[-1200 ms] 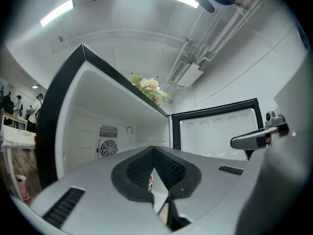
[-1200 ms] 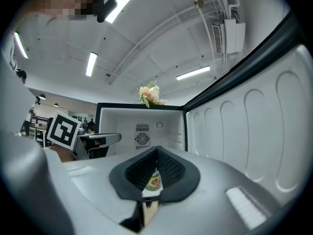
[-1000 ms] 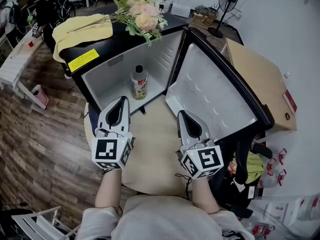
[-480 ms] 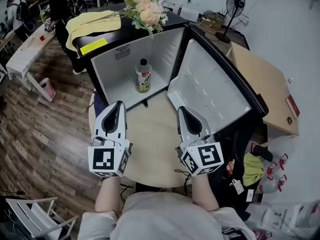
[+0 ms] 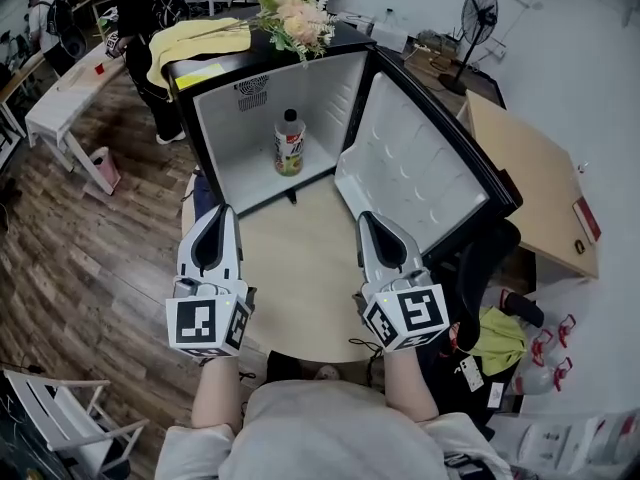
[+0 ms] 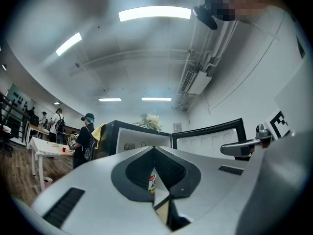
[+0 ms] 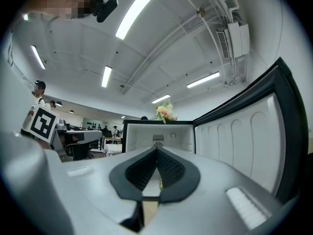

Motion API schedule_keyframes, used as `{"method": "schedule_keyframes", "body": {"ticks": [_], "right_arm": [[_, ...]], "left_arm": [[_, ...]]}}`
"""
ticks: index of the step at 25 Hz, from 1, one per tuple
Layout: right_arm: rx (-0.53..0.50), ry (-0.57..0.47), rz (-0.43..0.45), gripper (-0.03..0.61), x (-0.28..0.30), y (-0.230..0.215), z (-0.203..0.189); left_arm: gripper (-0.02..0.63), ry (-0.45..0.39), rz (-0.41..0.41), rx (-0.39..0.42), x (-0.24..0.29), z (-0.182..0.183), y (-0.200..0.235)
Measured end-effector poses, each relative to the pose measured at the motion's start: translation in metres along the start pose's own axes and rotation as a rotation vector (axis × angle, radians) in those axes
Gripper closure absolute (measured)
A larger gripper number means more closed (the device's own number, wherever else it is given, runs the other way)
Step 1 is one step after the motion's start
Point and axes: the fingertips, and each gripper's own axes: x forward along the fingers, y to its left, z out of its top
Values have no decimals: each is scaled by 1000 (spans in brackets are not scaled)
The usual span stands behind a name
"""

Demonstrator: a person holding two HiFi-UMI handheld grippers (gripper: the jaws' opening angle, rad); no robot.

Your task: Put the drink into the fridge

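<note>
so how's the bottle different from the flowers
The bottle stands upright inside the open fridge, on its floor, while the flowers lie on their side on the fridge's top. The bottle is one slim thing with a dark cap and a pale label. The flowers are a wide, loose bunch of pink and cream blooms with green leaves. Both rest on the fridge, one within and one above.
</note>
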Motion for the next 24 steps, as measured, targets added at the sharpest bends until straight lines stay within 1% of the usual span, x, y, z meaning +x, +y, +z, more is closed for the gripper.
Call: {"method": "schedule_keyframes", "body": {"ticks": [7,11,24], "right_arm": [[-8,-11,32,569,-18,10,5],[-6,-17,43,569,-24,14,8],[5,-30,47,569,-30,19,12]], "left_arm": [[604,-20,17,-1,-25,12,-12],[604,-31,23,-16,-35,14,-14],[604,-38,10,-14,-41,23,-19]]}}
